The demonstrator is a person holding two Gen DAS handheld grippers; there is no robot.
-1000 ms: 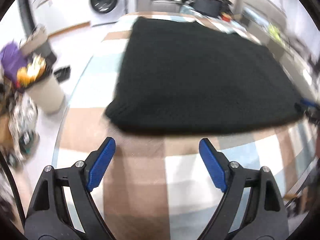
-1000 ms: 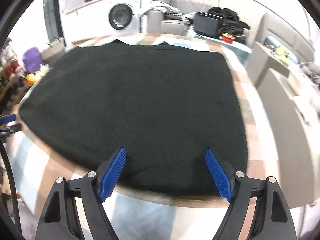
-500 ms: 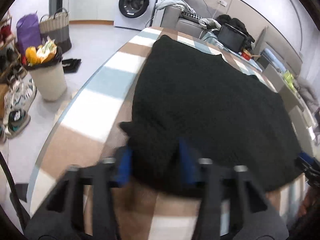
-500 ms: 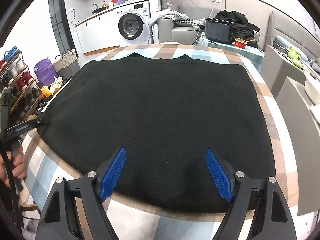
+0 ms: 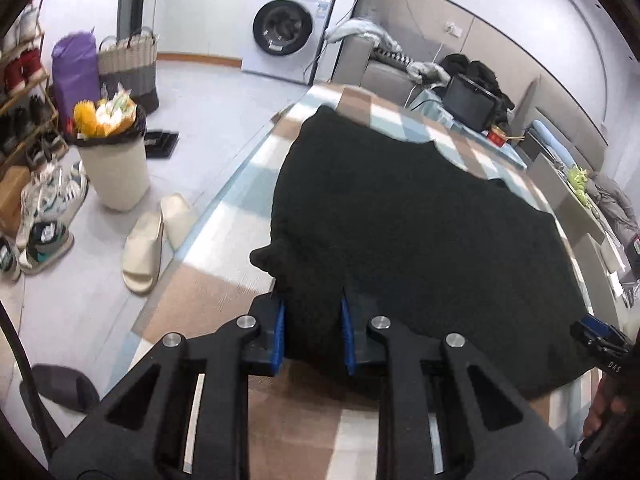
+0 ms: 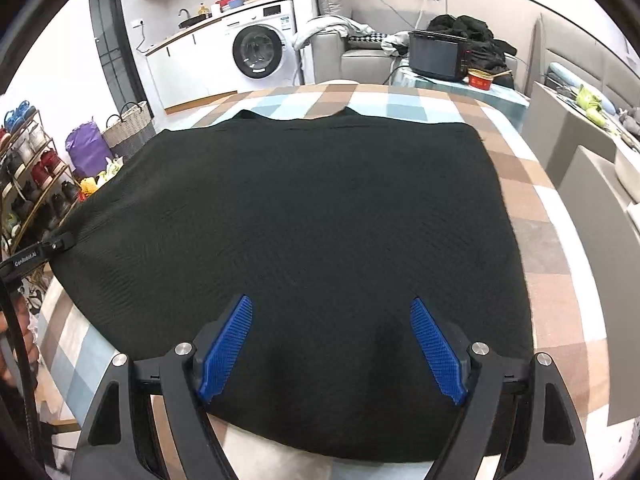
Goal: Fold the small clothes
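A black knit garment lies spread flat on the checked table. My left gripper is shut on the garment's near left corner, with a bunch of black fabric pinched between its blue pads. In the right wrist view the same garment fills the table top. My right gripper is open, its blue pads spread wide just above the garment's near hem. The left gripper shows at the garment's left corner in that view, and the right gripper's tip shows at the right edge of the left wrist view.
A white bin, slippers and shoes lie on the floor left of the table. A shoe rack stands at far left. A washing machine, sofa and black box are beyond the table.
My left gripper moved forward from bare table onto the garment's corner and closed on it. My right gripper stayed open over the near hem.
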